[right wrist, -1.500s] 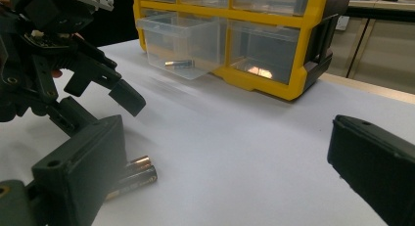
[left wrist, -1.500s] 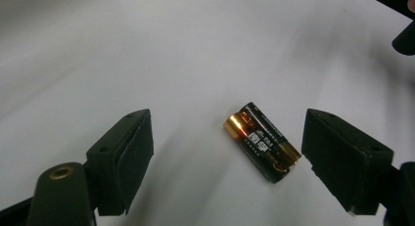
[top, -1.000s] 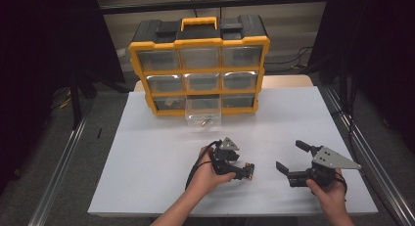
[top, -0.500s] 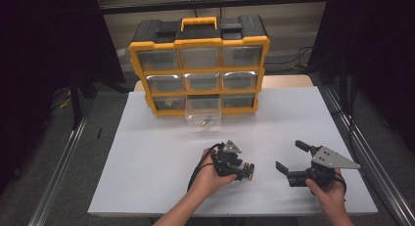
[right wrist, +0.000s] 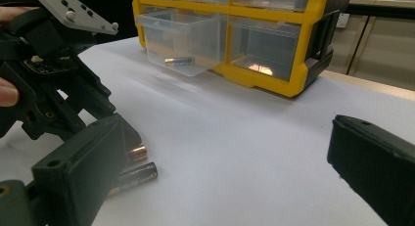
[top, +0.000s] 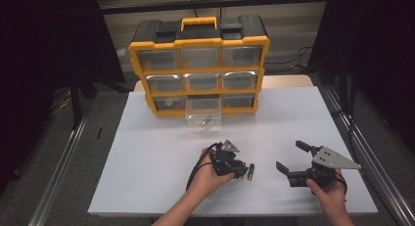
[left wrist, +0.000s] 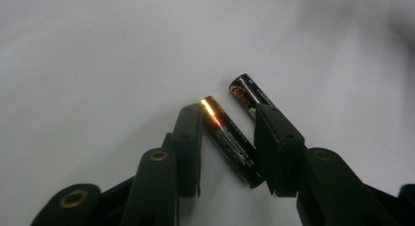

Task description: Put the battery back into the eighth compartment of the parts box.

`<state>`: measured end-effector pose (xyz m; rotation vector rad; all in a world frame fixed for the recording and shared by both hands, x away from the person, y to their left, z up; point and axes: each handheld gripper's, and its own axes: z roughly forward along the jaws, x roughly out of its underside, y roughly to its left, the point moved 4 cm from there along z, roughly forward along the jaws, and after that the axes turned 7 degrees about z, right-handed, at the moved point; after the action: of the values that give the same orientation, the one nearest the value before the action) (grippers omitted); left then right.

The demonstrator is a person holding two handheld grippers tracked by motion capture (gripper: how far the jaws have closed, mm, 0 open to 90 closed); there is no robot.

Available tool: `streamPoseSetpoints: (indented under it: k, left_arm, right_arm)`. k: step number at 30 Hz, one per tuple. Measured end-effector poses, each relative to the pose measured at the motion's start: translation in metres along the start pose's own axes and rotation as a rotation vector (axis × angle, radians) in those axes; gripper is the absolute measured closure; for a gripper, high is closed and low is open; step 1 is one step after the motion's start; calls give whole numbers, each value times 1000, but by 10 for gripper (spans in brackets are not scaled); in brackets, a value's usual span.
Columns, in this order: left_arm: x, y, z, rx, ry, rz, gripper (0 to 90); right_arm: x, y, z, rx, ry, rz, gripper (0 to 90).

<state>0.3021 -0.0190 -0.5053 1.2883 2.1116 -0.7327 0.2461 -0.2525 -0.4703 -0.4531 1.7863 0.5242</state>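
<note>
while closing, left gripper [left wrist: 227, 133] straddles one battery [left wrist: 230, 140], 2nd batt [left wrist: 247, 93] beside

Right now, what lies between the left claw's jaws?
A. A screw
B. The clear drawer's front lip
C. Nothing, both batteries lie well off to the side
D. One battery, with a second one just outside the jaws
D. In the left gripper view one battery lies slantwise between the jaws of the left claw, which have just been closing, and the second battery lies beyond the right-hand jaw.
</note>
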Motion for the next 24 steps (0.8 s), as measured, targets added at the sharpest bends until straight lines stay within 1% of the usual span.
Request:
streamPoseSetpoints:
  k: [3, 6, 7, 11, 15, 16, 18, 19, 20, 21, 22, 24]
  left_arm:
    - [0, 0, -1, 0, 6, 3, 652]
    - [1, 0, -1, -1, 5, -2, 678]
    - [1, 1, -1, -5, 7, 3, 685]
    - [2, 1, -2, -10, 4, -6, 721]
    - [2, 0, -4, -11, 21, -14, 762]
    - [2, 0, -5, -4, 33, -6, 770]
    - [2, 0, -5, -6, 44, 8, 770]
    - [2, 1, -5, -21, 44, 7, 770]
    - [2, 1, -6, -21, 45, 10, 770]
    - [2, 1, -6, -10, 38, -4, 769]
    - [3, 2, -6, -5, 38, -2, 769]
    - [3, 3, -5, -9, 27, -9, 756]
  right_arm:
    - [0, 0, 0, -2, -1, -3, 5]
    - [0, 0, 0, -2, 0, -3, 5]
    - [0, 0, 0, 0, 0, -3, 5]
    - [0, 0, -1, -2, -1, -1, 5]
    - [0, 0, -1, -3, 0, -1, 5]
    - [0, 0, -1, -5, -1, -2, 5]
    - [0, 0, -1, 0, -1, -3, 5]
    - [0, 0, -1, 0, -1, -3, 5]
    - [0, 0, -1, 0, -1, -3, 5]
    - [0, 0, -1, -1, -1, -2, 5]
    - [0, 0, -1, -3, -3, 0, 5]
    - [0, 0, -1, -2, -3, 0, 5]
